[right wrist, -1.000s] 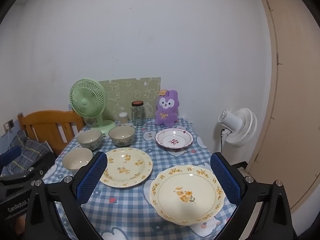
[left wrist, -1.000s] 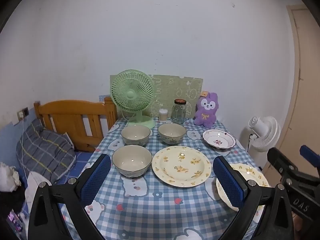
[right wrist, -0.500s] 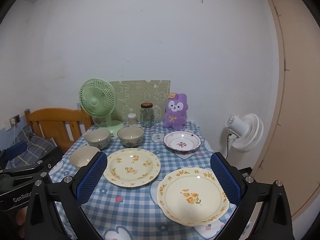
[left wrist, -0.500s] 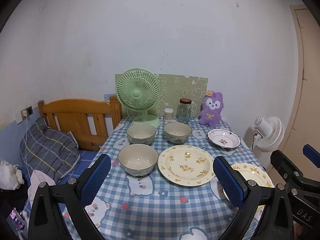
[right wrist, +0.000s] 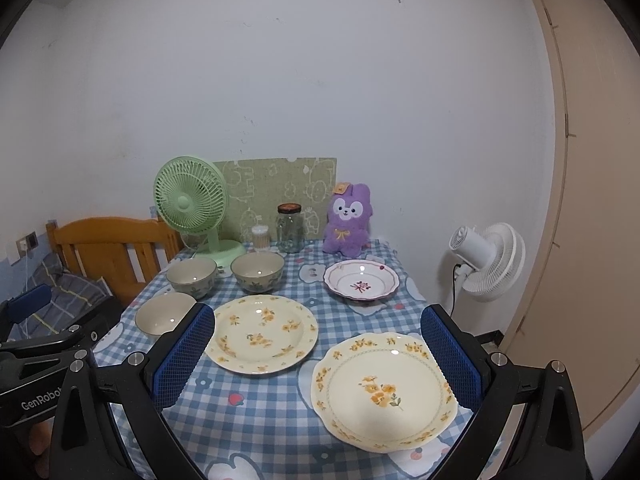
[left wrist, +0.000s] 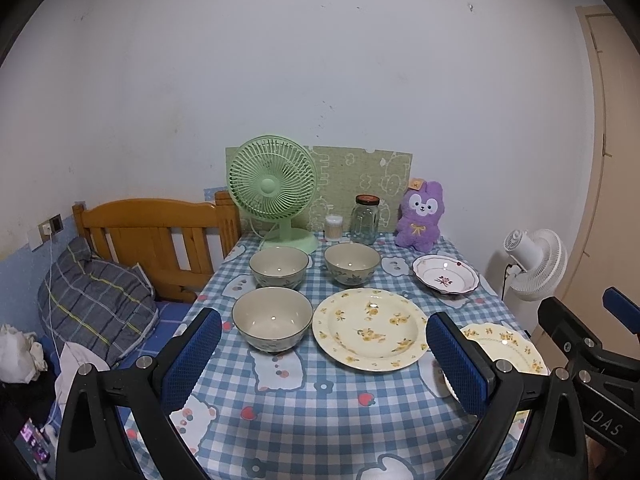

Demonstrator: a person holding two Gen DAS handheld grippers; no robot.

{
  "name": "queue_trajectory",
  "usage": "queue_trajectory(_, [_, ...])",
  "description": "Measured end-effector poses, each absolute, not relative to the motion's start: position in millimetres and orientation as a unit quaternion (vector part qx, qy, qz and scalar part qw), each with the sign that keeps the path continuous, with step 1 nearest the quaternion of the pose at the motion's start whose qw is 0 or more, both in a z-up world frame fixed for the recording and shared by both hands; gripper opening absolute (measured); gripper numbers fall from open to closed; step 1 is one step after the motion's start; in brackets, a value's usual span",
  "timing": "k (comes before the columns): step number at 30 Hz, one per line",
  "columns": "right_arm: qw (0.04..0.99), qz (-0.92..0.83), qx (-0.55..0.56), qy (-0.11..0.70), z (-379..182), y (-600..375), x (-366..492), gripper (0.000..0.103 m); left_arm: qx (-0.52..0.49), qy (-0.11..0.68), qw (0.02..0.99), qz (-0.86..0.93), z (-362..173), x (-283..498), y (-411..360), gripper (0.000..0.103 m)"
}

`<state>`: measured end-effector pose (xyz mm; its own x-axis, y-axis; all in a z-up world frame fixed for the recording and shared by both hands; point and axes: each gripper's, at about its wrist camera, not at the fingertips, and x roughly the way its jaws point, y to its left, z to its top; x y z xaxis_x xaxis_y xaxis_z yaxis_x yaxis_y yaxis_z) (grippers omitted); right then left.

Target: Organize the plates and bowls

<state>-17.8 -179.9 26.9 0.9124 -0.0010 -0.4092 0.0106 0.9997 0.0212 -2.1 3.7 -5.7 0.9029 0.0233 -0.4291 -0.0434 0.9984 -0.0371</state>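
Left wrist view shows the left tool (left wrist: 324,352) spread wide and holding nothing, raised above the near end of the desk (left wrist: 304,412). Just ahead, between its pads, sit the nearest bowl (left wrist: 273,323) and the round floral plate (left wrist: 370,329); behind its right pad lies the scalloped plate (left wrist: 505,347). Further ahead stand the left rear bowl (left wrist: 279,267) and right rear bowl (left wrist: 351,263), with the small red-patterned dish (left wrist: 445,279) off to the right. Beyond those are a green fan (left wrist: 274,189) and a jar (left wrist: 365,220).

The right tool (right wrist: 318,354) is likewise spread and empty, with the scalloped plate directly below and ahead of it.

Nothing is stacked yet, so the step in hand is judged to be choosing a first piece. To do it well, each tool should likely drop to the piece closest to it: the left toward the nearest bowl's rim, the right toward the scalloped plate's edge. A rim pinch with one pad inside and one outside would suit the bowl. The plate lies flat, so its edge would need a shallow, low approach, and glazed ware may slip.
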Motion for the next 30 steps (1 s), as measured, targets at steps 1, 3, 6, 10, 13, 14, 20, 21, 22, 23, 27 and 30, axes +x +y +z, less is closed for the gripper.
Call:
queue_trajectory(1, [0.978,-0.003,0.01,0.21,26.7,-180.1,-17.2,0.103,-0.023,0.219,0.975,0.018,-6.2,-2.5,3.2,0.103])
queue_trajectory(3, [0.978,-0.003,0.008,0.21,27.1,-180.4,-16.1,0.103,-0.022,0.219,0.975,0.017,-6.3,-2.5,2.9,0.103])
queue_trajectory(6, [0.978,-0.005,0.008,0.207,28.2,-180.8,-16.0,0.103,-0.02,0.217,0.976,0.018,-6.0,-2.9,1.5,0.103])
queue_trajectory(10, [0.979,-0.003,0.009,0.205,29.7,-181.5,-16.7,0.103,-0.019,0.216,0.976,0.018,-4.0,-1.8,0.8,0.103])
queue_trajectory(13, [0.979,-0.003,0.005,0.202,30.4,-180.9,-17.5,0.103,-0.017,0.215,0.976,0.019,-4.1,-2.7,-1.0,0.103])
queue_trajectory(14, [0.98,-0.003,0.005,0.201,30.7,-180.4,-17.3,0.103,-0.016,0.215,0.976,0.018,-3.3,-1.4,0.3,0.103])
queue_trajectory(20, [0.979,0.0,0.008,0.202,31.8,-180.4,-17.1,0.103,-0.015,0.214,0.976,0.02,-1.4,-0.7,0.8,0.103])
queue_trajectory(21, [0.979,0.0,0.009,0.202,31.8,-180.5,-17.3,0.103,-0.014,0.215,0.976,0.019,-1.1,-0.2,1.5,0.103])
queue_trajectory(22, [0.979,0.0,0.009,0.203,32.1,-180.7,-17.2,0.103,-0.013,0.214,0.977,0.019,-0.7,-0.3,1.4,0.103])
queue_trajectory(23, [0.979,0.0,0.009,0.203,31.9,-180.6,-17.5,0.103,-0.012,0.213,0.977,0.02,-0.1,-0.7,2.2,0.103])
queue_trajectory(27, [0.979,-0.001,0.008,0.202,32.0,-180.8,-18.1,0.103,-0.009,0.211,0.977,0.021,1.3,-1.1,2.9,0.103])
queue_trajectory(30, [0.979,0.0,0.009,0.202,31.9,-181.4,-17.9,0.103,-0.009,0.211,0.977,0.021,1.2,-1.5,2.3,0.103])
